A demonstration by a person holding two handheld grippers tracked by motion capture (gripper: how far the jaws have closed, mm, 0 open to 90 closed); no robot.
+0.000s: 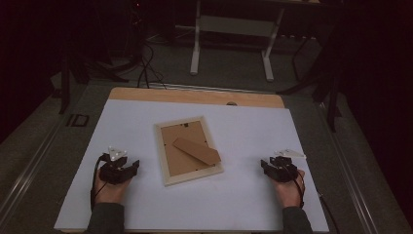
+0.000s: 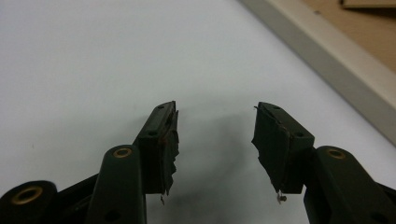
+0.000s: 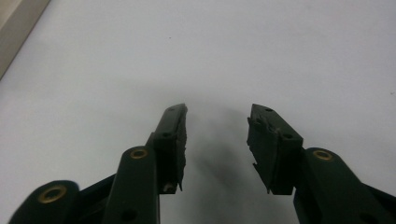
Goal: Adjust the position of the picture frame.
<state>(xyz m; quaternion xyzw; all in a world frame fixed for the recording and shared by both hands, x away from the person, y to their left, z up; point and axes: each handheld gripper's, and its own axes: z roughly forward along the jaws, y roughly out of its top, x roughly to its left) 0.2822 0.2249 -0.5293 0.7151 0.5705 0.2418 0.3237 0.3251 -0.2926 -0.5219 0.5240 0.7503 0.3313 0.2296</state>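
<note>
While we hold both tools low on the white sheet (image 1: 243,195), nothing is gripped. Left gripper (image 1: 127,168) sits near the sheet's left edge, jaws spread with bare white surface in the gap, as the left gripper view (image 2: 215,135) confirms. Our left hand (image 1: 111,187) is behind it, close to the near edge.

Picture frame (image 1: 189,150) lies face down mid-sheet, between the two tools, rotated a little off square with the table. Its pale wooden border is just beside the left gripper's tips, apart, not touching; in the left gripper view the border (image 2: 327,60) runs diagonally across the upper right. Brown easel stand (image 1: 197,150) lies flat across the backing board, pointing toward the frame's right side.

Right gripper (image 1: 272,168) is well apart from the frame's right border, with a wide strip of bare sheet between. Jaws spread there too, empty, per the right gripper view (image 3: 217,140); a corner of the frame (image 3: 18,23) shows at its upper left. Our right hand (image 1: 288,187) holds it near the sheet's right edge.

Open room: bare sheet beyond the frame up to the wooden table strip (image 1: 195,95), and a broad bare band along the near side between our forearms. Sheet edges left and right are close to each hand.
</note>
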